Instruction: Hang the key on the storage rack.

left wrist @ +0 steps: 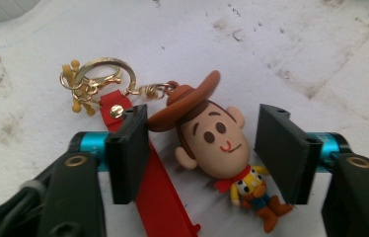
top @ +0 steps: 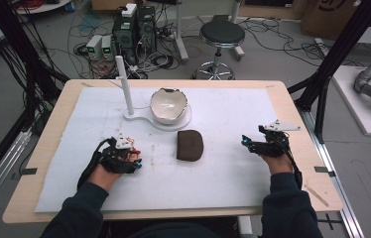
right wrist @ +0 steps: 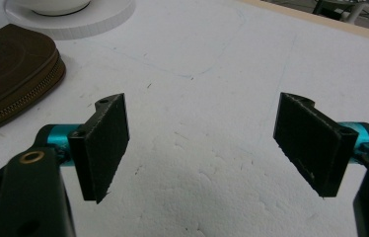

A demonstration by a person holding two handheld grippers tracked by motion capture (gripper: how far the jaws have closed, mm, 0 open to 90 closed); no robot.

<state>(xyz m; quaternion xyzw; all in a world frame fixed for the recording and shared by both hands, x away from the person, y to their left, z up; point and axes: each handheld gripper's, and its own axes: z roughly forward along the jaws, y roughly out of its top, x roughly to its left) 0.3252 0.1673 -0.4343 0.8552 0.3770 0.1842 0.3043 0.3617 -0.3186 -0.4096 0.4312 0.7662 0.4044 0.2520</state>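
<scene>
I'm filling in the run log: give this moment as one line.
left gripper: open around cowboy keychain, pads not pressing | right gripper: open, nothing between | brown pouch: mid-table | bowl: on stand

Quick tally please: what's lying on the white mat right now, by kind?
Cowboy keychain: 1
Brown zip pouch: 1
White bowl: 1
White stand with post: 1
Total: 4

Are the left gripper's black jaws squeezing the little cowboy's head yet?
Not squeezing yet. In the left gripper view, one pad meets the hat brim of the cowboy keychain, but white table shows between the head and the other pad.
</scene>
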